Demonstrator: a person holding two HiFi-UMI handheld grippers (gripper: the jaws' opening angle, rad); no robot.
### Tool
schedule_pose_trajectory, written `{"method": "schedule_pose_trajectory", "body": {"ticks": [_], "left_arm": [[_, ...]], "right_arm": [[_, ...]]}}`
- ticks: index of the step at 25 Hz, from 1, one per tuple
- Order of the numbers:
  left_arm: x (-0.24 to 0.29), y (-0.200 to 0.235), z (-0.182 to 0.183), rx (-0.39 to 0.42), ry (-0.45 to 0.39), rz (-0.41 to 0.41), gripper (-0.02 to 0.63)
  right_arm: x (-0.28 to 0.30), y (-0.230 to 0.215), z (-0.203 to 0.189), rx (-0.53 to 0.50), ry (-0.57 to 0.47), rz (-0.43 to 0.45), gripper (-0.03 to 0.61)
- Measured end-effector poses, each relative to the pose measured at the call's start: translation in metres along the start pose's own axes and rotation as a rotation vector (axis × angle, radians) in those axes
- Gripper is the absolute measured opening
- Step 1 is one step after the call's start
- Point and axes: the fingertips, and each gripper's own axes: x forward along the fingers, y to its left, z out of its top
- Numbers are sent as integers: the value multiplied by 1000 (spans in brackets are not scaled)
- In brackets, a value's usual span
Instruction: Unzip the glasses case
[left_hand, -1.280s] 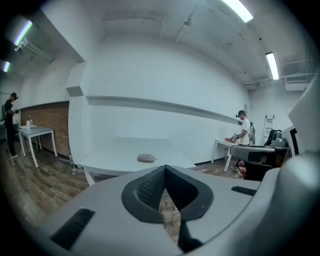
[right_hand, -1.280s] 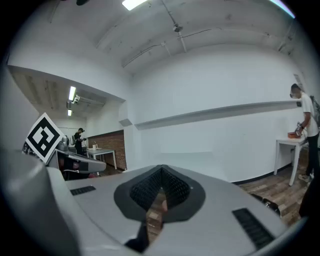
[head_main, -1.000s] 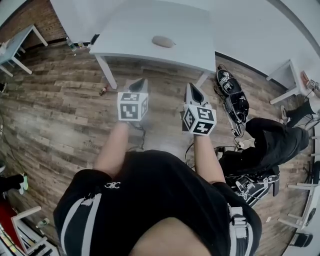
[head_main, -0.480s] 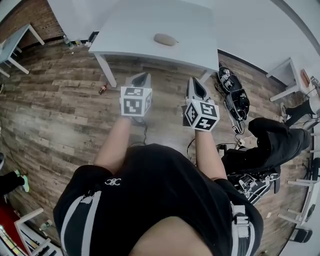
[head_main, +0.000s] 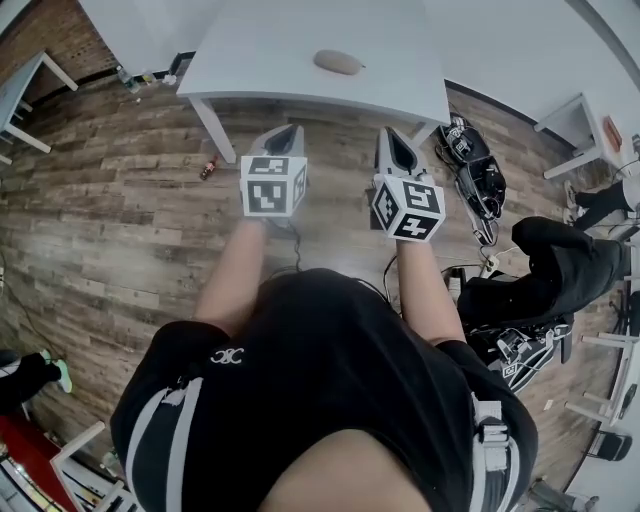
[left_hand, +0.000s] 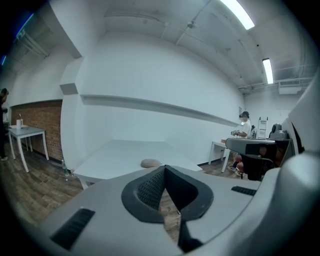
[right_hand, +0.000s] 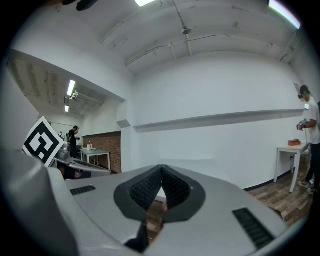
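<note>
The glasses case (head_main: 338, 62) is a small beige oval lying on the white table (head_main: 260, 50) ahead of me. In the left gripper view the case (left_hand: 150, 163) shows just above the jaw tips, still some way off. My left gripper (head_main: 288, 130) and right gripper (head_main: 393, 135) are held side by side over the wooden floor, short of the table's near edge. Both are shut with nothing between their fingers. The left gripper (left_hand: 164, 168) points slightly down toward the table. The right gripper (right_hand: 161, 169) points level, and the case does not show in its view.
Black bags and cables (head_main: 472, 178) lie on the floor at the right, beside a person in black (head_main: 560, 270). A small bottle (head_main: 207, 168) lies near the table's left leg (head_main: 216, 132). Small white tables stand at far left (head_main: 22, 85) and far right (head_main: 578, 135).
Both grippers have moved forward toward the white table, which now sits nearer in the head view. Their jaws stayed shut.
</note>
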Motion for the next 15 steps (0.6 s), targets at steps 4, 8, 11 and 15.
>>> {"method": "schedule_pose_trajectory", "body": {"ticks": [4,8,11,15], "left_arm": [[1,18,-2,4,-1,-10,-6],[2,33,-3,-3,-4,-15,-6],[7,39,-4,-8,-2,-14,-6],[13,43,-9,-15,14,-11,-6]], "right_arm": [[12,19,-3,-14,-6,-6,11],[23,35,-4,-23,-4,6,11],[32,36,-4,-23,-1,8,11],[38,34,-7,-24,11,13,11]]}}
